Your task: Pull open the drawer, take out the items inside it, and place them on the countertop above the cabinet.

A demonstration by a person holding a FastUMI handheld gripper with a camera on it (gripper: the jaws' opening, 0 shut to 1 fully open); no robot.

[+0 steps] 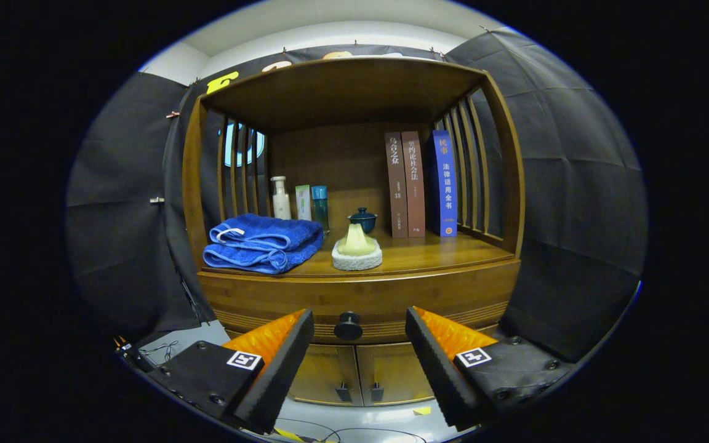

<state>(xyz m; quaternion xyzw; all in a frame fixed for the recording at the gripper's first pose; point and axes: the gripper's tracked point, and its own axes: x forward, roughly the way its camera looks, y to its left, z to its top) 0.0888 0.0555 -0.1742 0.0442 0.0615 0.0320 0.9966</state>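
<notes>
A wooden cabinet faces me, its drawer closed, with a round black knob at the front centre. My gripper is open, and the knob sits between the two orange-and-black fingertips, touching neither. The countertop above the drawer carries a folded blue towel on the left and a pale cone-shaped item on a white pad in the middle. The drawer's inside is hidden.
Behind the towel stand a white pump bottle and two small bottles. A dark lidded teacup sits behind the cone. Three upright books lean at the back right. Two small cupboard doors lie below the drawer.
</notes>
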